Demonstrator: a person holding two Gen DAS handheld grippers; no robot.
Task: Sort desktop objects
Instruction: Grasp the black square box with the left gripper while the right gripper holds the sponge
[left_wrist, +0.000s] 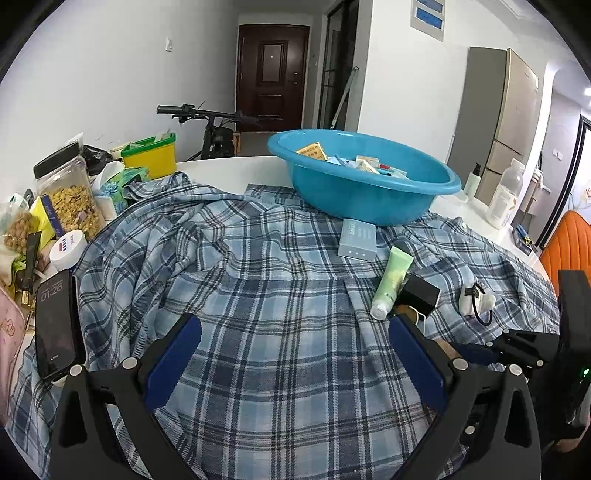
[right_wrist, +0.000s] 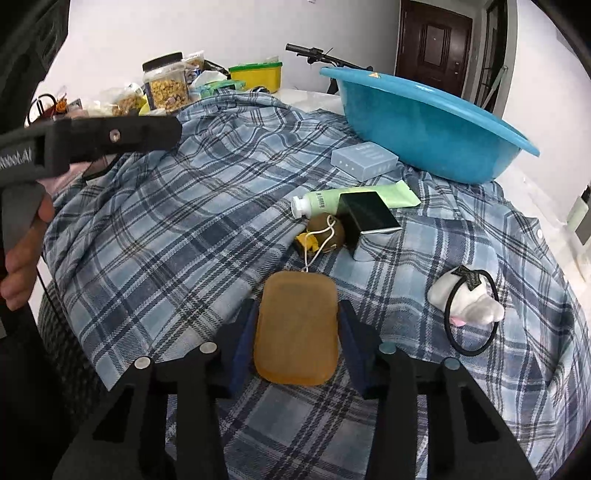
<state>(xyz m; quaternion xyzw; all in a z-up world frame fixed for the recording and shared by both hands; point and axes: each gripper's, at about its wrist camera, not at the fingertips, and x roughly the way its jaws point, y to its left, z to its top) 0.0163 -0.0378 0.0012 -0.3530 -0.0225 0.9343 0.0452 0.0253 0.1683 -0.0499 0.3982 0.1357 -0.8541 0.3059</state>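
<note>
My right gripper (right_wrist: 297, 314) is shut on an amber soap bar (right_wrist: 297, 328), just above the plaid shirt (right_wrist: 177, 229). Ahead of it lie a brown round object with a white cord (right_wrist: 327, 232), a black box (right_wrist: 369, 218), a green tube (right_wrist: 354, 199), a grey-blue box (right_wrist: 364, 160) and a white plush hair tie (right_wrist: 469, 299). The blue basin (right_wrist: 424, 122) stands behind, holding several small boxes (left_wrist: 354, 162). My left gripper (left_wrist: 295, 350) is open and empty over the shirt (left_wrist: 258, 280), left of the green tube (left_wrist: 391, 282) and black box (left_wrist: 421, 291).
Along the left edge stand a snack jar (left_wrist: 70, 195), a white tub (left_wrist: 68, 249), a phone (left_wrist: 55, 325) and a yellow bin with a green lid (left_wrist: 151, 155). A white bottle (left_wrist: 504, 195) stands at the right. An orange chair (left_wrist: 567, 251) is beside the table.
</note>
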